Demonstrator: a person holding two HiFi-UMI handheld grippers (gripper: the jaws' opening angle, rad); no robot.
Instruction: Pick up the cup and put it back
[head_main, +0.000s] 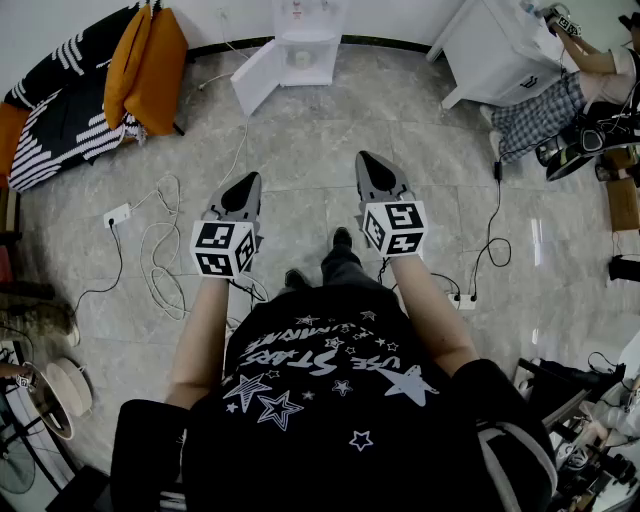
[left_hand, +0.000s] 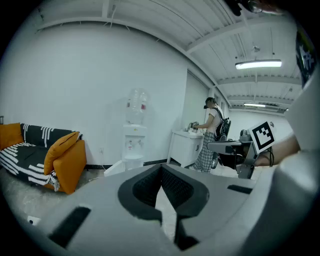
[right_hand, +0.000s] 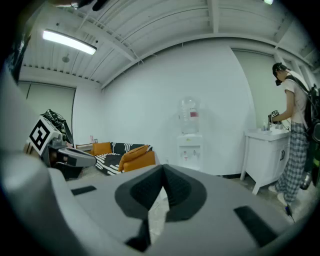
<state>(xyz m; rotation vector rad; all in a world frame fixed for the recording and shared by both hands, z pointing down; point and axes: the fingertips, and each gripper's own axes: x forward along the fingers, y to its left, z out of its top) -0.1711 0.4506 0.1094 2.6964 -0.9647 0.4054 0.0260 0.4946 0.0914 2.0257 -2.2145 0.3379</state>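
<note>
**Both claws shut and empty over a tiled floor, can't spot the cup**

From the head view, this is a room with a grey marbled tile floor (head_main: 300, 130) and plain white walls. At the top middle of the frame stands a white water dispenser (head_main: 300, 45) with its lower door swung open to the left. The upper left has a sofa (head_main: 60, 110) with a black-and-white striped cover, and two orange cushions (head_main: 150, 65) lean against it. A white cabinet (head_main: 490, 50) sits at the upper right, with another person (head_main: 565, 100) in checked trousers right next to it. White cables (head_main: 160, 250) loop across the floor at the left, running from a power strip (head_main: 117, 215). A second power strip (head_main: 462, 300) lies at the right.

The left claw (head_main: 248, 182) and right claw (head_main: 366, 160) are held side by side in the middle of the frame, both aimed toward the dispenser and tipped slightly down. In each gripper view the jaws meet at the tips with nothing between them, so both are closed on air.

As for the cup, I honestly can't make one out in any view. There are small items on top of the cabinet, but they're too tiny to identify, so I can't tell which way it points or how its long axis lies.
</note>
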